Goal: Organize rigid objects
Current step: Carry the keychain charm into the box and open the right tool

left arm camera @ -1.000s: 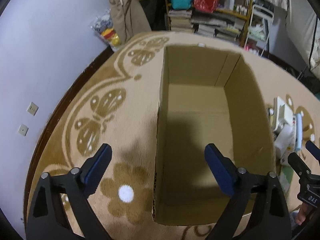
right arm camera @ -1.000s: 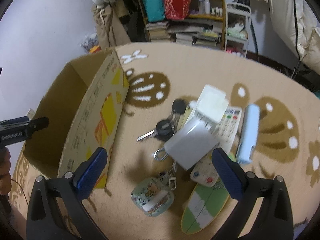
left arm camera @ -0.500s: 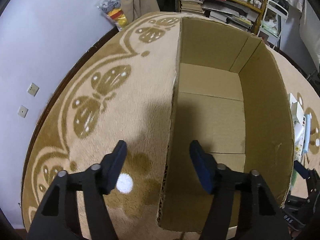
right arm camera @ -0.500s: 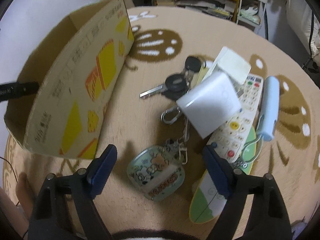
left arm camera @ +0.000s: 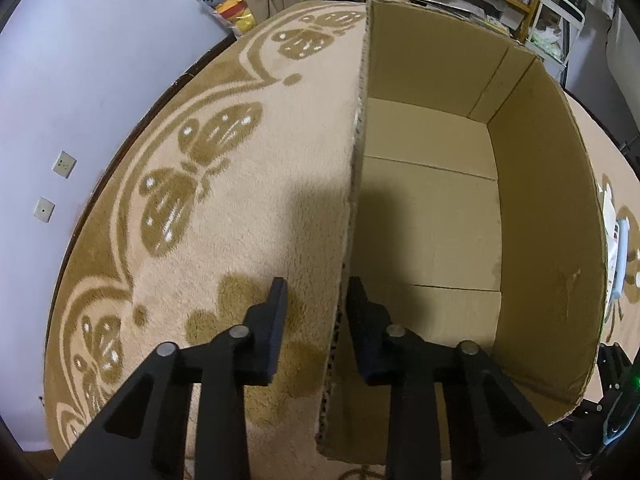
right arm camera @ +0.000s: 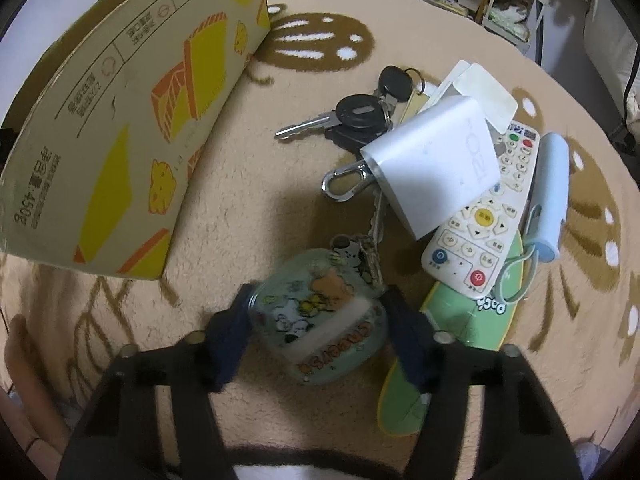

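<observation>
On the tan patterned carpet (left arm camera: 248, 216), the left gripper (left arm camera: 314, 312) straddles the open brown cardboard box's (left arm camera: 552, 240) wall, fingers nearly closed, while the right gripper (right arm camera: 320, 328) pinches a pale green cartoon-printed keychain case (right arm camera: 320, 320) beside the white remote control (right arm camera: 484, 216).

At my twelve o'clock, a matt brown corrugated cardboard box (left arm camera: 460, 208) on plush tan pile carpet (left arm camera: 248, 208); my right gripper's view shows a glossy clear plastic cartoon keychain case (right arm camera: 320, 320) and a shiny silver metal key (right arm camera: 308, 125).
</observation>
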Demonstrator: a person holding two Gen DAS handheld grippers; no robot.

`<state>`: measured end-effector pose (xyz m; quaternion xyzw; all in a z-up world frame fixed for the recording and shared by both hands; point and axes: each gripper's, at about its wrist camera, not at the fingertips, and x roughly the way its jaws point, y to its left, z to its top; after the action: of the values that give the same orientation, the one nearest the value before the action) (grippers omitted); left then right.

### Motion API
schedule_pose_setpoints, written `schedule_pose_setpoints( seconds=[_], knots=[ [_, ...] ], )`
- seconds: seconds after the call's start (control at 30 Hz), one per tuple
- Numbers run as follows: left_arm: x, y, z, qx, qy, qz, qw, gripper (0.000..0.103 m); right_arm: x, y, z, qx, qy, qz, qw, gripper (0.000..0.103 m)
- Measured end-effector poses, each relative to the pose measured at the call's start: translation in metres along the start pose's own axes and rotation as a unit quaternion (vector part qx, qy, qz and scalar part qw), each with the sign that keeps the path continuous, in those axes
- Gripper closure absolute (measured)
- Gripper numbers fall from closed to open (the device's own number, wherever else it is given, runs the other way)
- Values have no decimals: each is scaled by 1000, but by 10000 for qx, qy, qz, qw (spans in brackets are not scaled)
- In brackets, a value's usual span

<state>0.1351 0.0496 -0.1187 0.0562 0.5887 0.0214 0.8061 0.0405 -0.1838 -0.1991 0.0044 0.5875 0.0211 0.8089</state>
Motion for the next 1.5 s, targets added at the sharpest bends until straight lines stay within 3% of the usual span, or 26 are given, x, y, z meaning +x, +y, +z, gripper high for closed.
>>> schedule_pose_setpoints(
  seconds=[0.23, 0.4, 0.53, 0.93, 1.2, 1.5],
  knots=[
    [-1, -6, -1, 122, 5, -64, 9999, 90, -15, -2, 2, -36, -252, -114, 9996, 36],
    [-4, -5, -1, 35, -59, -102, 9999, 90, -37, -1, 4, 51, -604, 66, 9981, 37],
    [-4, -12, -2, 223, -89, -36, 9997, 90, -50, -3, 5, 18, -883, 27, 9961, 37],
    [-7, -6, -2, 92, -95, -102, 9999, 91, -95, -9, 27, 36, -1535, -56, 9881, 37],
    [-7, 2, 2, -86, -15, -312, 9995, 92, -122, 14, 58, -14, -1987, 160, 9799, 37],
    [-8, 2, 3, -72, -35, -362, 9993, 93, -158, 60, 109, -154, -2659, 591, 9621, 37]
  ],
)
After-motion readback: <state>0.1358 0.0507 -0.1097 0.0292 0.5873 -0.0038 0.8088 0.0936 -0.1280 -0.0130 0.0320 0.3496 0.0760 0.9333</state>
